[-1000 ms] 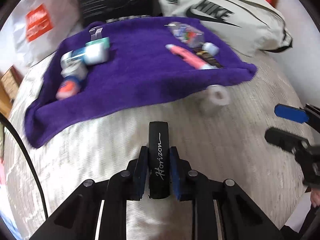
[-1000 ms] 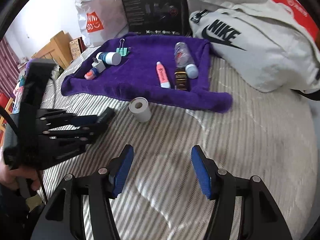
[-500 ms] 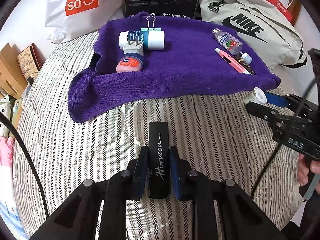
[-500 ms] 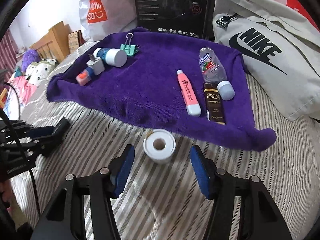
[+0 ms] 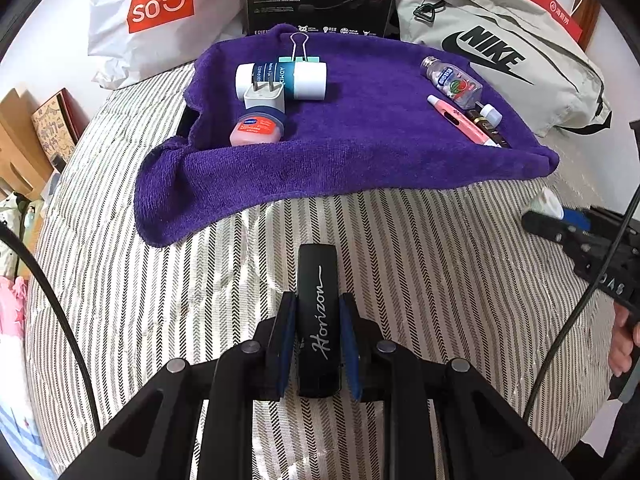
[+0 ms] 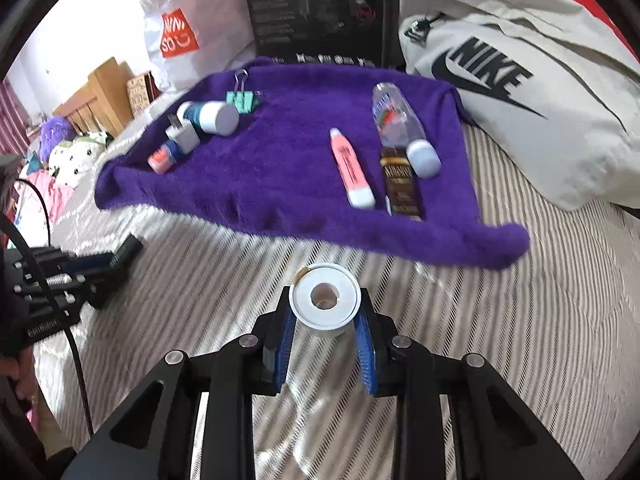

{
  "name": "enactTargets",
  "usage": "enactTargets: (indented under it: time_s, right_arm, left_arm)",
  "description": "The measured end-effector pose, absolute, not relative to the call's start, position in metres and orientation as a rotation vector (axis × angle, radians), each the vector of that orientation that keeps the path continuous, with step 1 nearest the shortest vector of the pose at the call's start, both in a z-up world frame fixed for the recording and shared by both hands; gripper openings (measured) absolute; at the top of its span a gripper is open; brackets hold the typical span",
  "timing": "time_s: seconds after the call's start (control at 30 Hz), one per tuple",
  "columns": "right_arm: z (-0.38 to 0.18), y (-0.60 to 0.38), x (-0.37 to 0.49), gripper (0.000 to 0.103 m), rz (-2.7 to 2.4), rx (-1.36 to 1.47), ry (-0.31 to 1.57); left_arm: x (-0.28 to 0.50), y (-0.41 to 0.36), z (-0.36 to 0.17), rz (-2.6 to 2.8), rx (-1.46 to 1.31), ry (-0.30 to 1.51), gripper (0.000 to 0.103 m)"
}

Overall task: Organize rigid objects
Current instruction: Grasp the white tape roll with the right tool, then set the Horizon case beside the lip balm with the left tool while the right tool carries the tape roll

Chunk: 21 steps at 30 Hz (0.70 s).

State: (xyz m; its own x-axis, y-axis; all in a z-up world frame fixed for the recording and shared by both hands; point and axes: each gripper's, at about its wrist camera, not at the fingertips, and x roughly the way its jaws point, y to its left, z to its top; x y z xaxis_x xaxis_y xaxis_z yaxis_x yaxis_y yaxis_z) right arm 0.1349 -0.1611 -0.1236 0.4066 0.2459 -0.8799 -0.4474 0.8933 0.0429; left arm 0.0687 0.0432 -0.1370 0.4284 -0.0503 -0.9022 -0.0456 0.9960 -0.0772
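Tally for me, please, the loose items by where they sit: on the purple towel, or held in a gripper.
On the purple towel: 7
Held in a gripper: 2, black Horizon case, white tape roll
Total: 9

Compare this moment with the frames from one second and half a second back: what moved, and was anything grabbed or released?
The right gripper advanced to the white tape roll on the striped bedding, and its open jaws narrowed until the roll sits between them; a firm grip is unclear. The left gripper stayed shut on the black Horizon case. The items on the purple towel lie as before.
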Motion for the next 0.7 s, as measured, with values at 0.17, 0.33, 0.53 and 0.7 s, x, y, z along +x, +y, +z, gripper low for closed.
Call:
enactTargets:
  time_s: [0.17,0.33,0.53,0.7]
  right_arm:
    - [-0.133,-0.162,0.132,0.028,0.431,-0.248,1.097]
    - [-0.119,-0.163,0.130,0.028,0.454,-0.232,1.068]
    - [-0.105,-0.169,0.128,0.028,0.459,-0.226,1.044]
    - [-0.104,-0.168,0.131,0.028,0.482,-0.227,1.051]
  left_arm:
    - [0.068,0.042,-0.137,-0.020,-0.081,1.120,0.021]
    - [0.068,0.053,-0.136,-0.048,-0.142,1.126,0.021]
    - [0.067,0.057,-0.120,-0.077,-0.162,1.101,0.021]
    - [0.074,0.057,-0.108,-0.072,-0.143,1.098,0.021]
